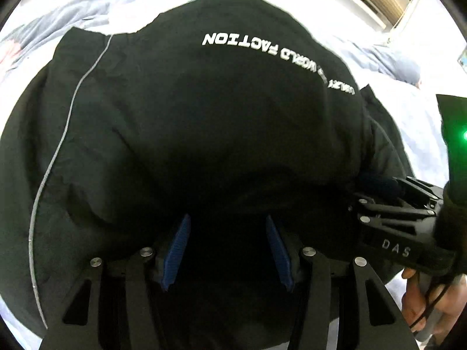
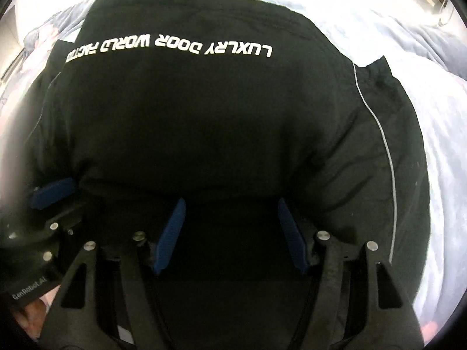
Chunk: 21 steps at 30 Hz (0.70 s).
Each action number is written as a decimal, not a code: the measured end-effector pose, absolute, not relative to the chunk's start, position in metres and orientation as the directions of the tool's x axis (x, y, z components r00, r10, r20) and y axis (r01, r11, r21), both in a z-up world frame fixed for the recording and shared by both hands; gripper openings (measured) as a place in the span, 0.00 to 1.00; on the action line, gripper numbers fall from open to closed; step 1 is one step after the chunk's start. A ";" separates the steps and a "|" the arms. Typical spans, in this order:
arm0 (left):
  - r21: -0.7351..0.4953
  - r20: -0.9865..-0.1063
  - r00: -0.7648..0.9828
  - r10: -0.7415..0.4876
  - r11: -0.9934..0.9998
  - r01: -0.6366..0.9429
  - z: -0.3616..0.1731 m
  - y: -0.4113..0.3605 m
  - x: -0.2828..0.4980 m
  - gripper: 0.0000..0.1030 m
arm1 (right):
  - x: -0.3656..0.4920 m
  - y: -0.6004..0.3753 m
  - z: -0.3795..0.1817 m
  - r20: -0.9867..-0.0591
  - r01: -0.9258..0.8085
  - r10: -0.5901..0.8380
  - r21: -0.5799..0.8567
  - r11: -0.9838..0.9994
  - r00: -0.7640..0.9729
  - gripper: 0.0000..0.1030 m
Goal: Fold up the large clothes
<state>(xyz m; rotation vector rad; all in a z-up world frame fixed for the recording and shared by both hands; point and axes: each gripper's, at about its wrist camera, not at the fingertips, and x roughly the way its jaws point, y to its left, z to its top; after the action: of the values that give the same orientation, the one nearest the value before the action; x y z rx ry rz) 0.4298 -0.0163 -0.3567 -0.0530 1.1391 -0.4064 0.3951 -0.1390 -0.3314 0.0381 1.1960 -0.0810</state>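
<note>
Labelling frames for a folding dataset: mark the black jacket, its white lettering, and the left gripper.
black jacket point(image 2: 221, 122), right wrist view, plain back panel.
white lettering point(image 2: 181, 47), right wrist view, middle of the printed line.
left gripper point(image 1: 226, 248), left wrist view, midway between its blue fingertips.

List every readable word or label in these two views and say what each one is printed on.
"LUXLRY DOOR WORLD FACTION": white, upside down, on the black jacket; the left wrist view shows only "WORLD FACTION" clearly.
"DAS": on the right gripper body.
"GenRobot.AI": on the left gripper body, small and partly blurred.
Nothing else is readable.
</note>
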 end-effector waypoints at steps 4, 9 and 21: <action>-0.314 -0.814 0.400 -0.421 0.899 0.306 -0.313 0.002 0.437 0.54 | 0.401 -0.143 -0.288 -0.900 0.042 0.020 0.042 0.998 0.436 0.62; -0.340 -0.779 0.466 -0.419 0.907 0.249 -0.283 0.018 0.482 0.62 | 0.451 -0.155 -0.263 -0.872 0.090 -0.007 0.043 0.995 0.490 0.63; -0.264 -0.904 0.296 -0.308 0.947 0.181 -0.362 0.002 0.531 0.70 | 0.502 -0.156 -0.333 -0.945 0.115 -0.024 0.015 0.993 0.326 0.64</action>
<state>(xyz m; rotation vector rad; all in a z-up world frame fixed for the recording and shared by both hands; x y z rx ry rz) 0.5308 0.0020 -0.3617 -0.1187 1.2289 -0.3262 0.5022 -0.1558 -0.3325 0.0841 1.2363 -0.0913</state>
